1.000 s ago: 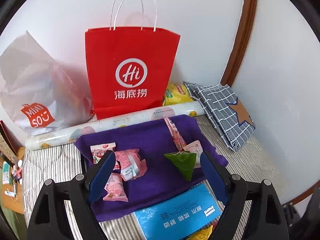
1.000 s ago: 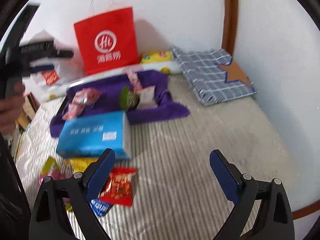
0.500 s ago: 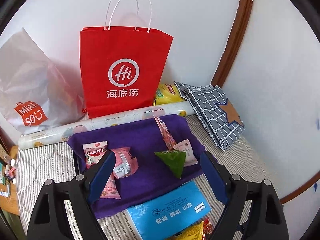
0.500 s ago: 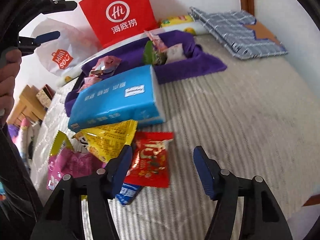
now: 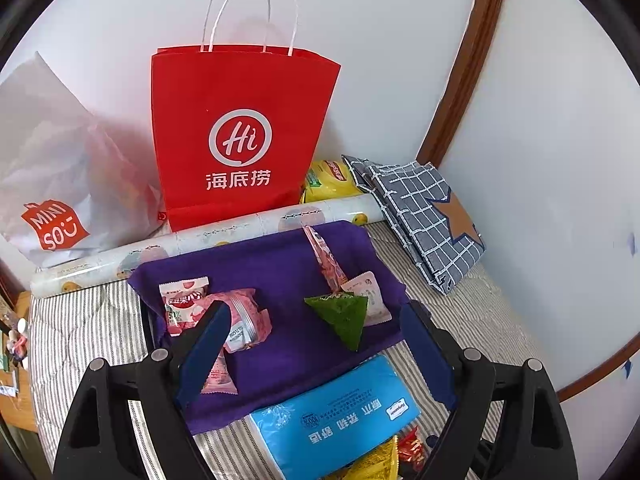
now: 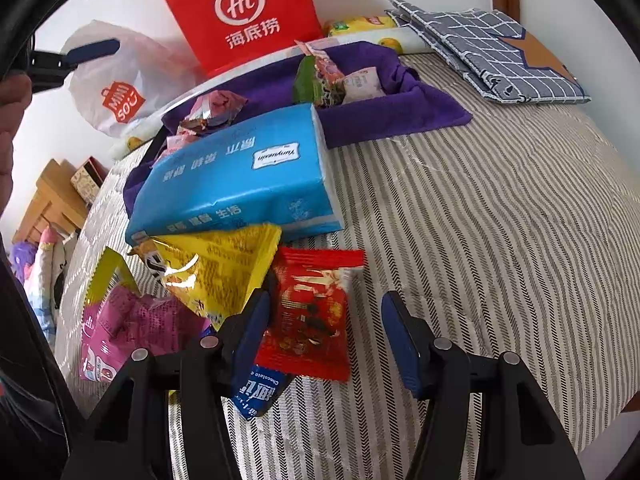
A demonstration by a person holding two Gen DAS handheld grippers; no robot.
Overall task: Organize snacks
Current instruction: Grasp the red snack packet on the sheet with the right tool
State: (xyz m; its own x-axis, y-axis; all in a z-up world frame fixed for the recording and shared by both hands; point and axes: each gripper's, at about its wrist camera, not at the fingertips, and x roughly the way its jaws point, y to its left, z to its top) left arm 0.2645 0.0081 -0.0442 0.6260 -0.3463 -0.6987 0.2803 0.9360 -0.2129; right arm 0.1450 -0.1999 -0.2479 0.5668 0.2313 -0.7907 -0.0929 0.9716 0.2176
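My right gripper (image 6: 324, 320) is open, low over the striped bed, with a red snack packet (image 6: 312, 312) between its fingers. A yellow packet (image 6: 216, 268), a pink packet (image 6: 132, 328) and a small blue packet (image 6: 256, 392) lie to its left. My left gripper (image 5: 316, 344) is open and empty above a purple-cloth-lined tray (image 5: 280, 352). The tray holds pink packets (image 5: 240, 316), a green triangular packet (image 5: 344, 316) and a pale packet (image 5: 370, 296). A blue tissue pack (image 6: 236, 180) lies between tray and loose snacks; it also shows in the left wrist view (image 5: 336, 416).
A red paper bag (image 5: 240, 140), a white Miniso bag (image 5: 52, 184) and a rolled sheet (image 5: 200, 240) stand along the wall behind the tray. A folded blue checked cloth (image 6: 488, 48) lies at the back right. A wooden stand (image 6: 48, 200) is off the bed's left.
My right gripper has dropped down and forward to the loose snacks and narrowed around the red packet. My left gripper has drifted a little, still over the tray.
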